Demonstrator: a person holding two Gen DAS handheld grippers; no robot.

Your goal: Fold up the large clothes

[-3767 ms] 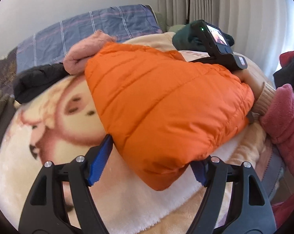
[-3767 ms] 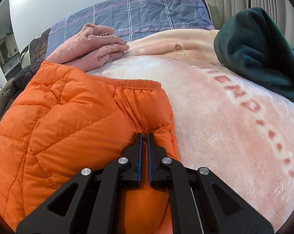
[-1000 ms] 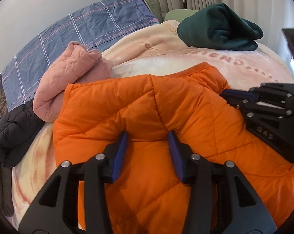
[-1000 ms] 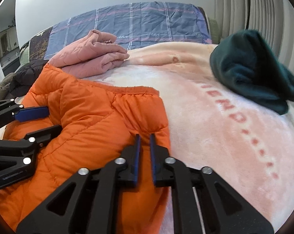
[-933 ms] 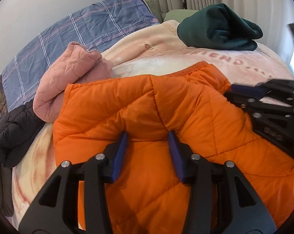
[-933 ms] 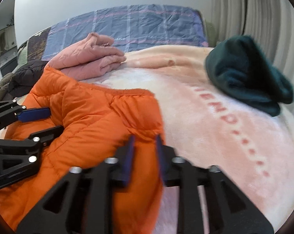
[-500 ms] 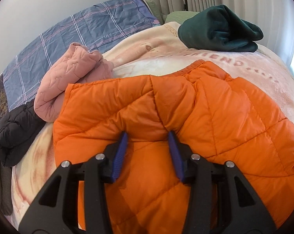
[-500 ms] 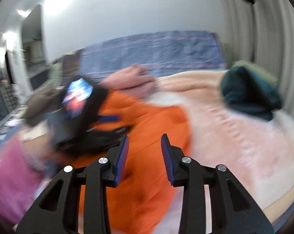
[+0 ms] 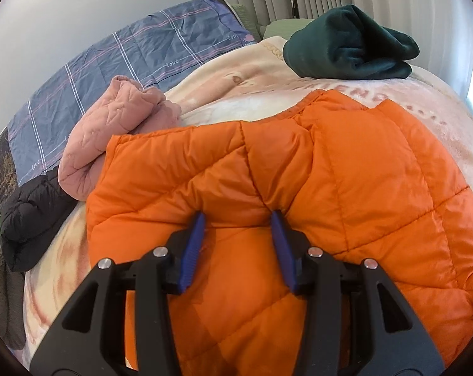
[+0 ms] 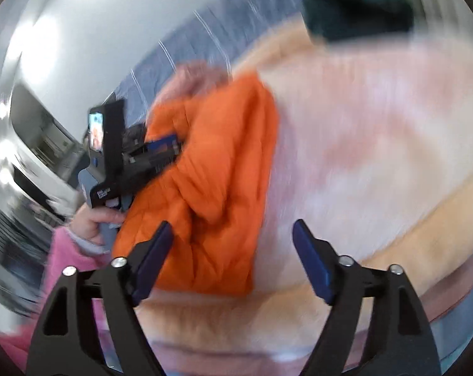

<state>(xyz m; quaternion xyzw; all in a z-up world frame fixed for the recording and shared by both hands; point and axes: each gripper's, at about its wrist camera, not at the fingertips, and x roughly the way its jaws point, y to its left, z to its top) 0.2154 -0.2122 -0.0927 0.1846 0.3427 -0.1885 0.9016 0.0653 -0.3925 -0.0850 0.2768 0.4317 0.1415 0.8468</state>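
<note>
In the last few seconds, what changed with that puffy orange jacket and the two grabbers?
The right gripper let go of the puffy orange quilted jacket, pulled away from it, and its jaws are opening with nothing between them. The left gripper stayed clamped on the jacket's fold. The dark green folded garment and pink quilted garment kept their places.

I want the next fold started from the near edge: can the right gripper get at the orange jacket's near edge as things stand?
Probably yes. The right gripper is opening, nothing between its fingers, and the orange jacket lies just ahead on the blanket, its near edge uncovered.
</note>
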